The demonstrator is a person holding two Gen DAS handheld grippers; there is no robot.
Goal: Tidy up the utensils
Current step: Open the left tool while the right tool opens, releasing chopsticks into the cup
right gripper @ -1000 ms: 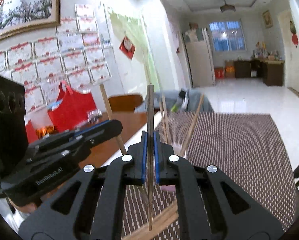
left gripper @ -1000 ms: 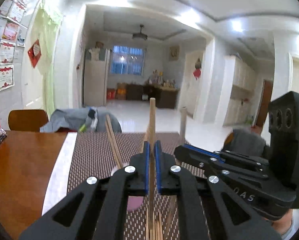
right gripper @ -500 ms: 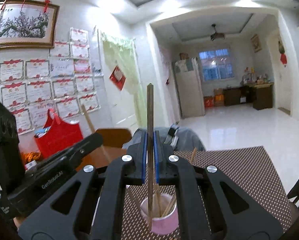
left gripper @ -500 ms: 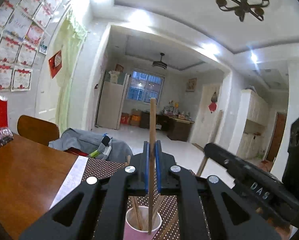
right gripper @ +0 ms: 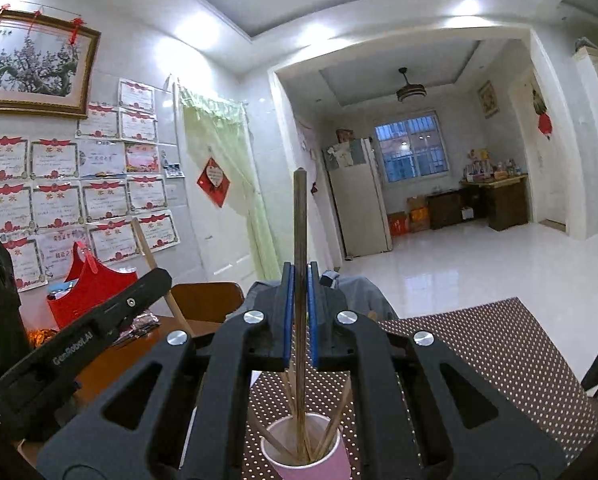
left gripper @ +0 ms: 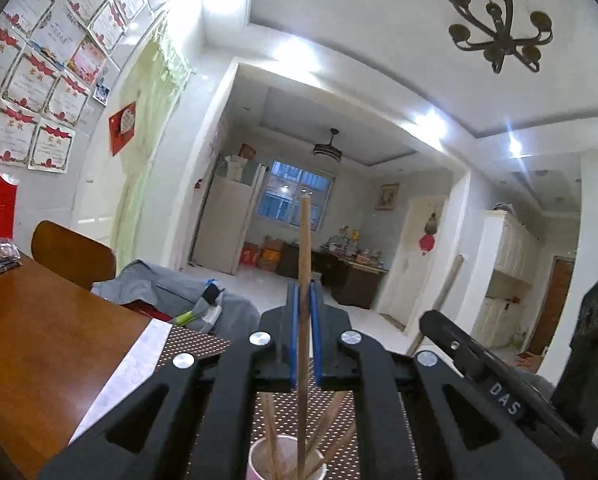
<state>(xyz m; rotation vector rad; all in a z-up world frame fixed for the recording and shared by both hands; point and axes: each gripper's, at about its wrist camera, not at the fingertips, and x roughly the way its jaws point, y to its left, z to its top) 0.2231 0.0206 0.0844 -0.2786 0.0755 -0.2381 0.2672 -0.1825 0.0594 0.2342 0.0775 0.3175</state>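
My left gripper [left gripper: 304, 292] is shut on a light wooden chopstick [left gripper: 304, 248] held upright, its lower end inside a pink paper cup [left gripper: 285, 458] that holds several chopsticks. My right gripper [right gripper: 300, 276] is shut on a darker chopstick [right gripper: 300, 220], also upright, its lower end in the same pink cup [right gripper: 307, 454]. The cup stands on a brown dotted placemat [right gripper: 499, 352]. Each gripper shows in the other's view: the right one [left gripper: 499, 376] beside the left, the left one [right gripper: 79, 340] beside the right.
A wooden table [left gripper: 39, 344] lies under the placemat, with a white paper strip [left gripper: 127, 372] along the mat's edge. A wooden chair [left gripper: 71, 252] with grey clothing [left gripper: 171, 292] stands at the far side. A red bag [right gripper: 87, 296] sits on the table by the wall.
Both grippers have tilted upward and lowered their chopsticks, so the lower ends now sit in the pink cup. Both stay shut on their chopsticks.
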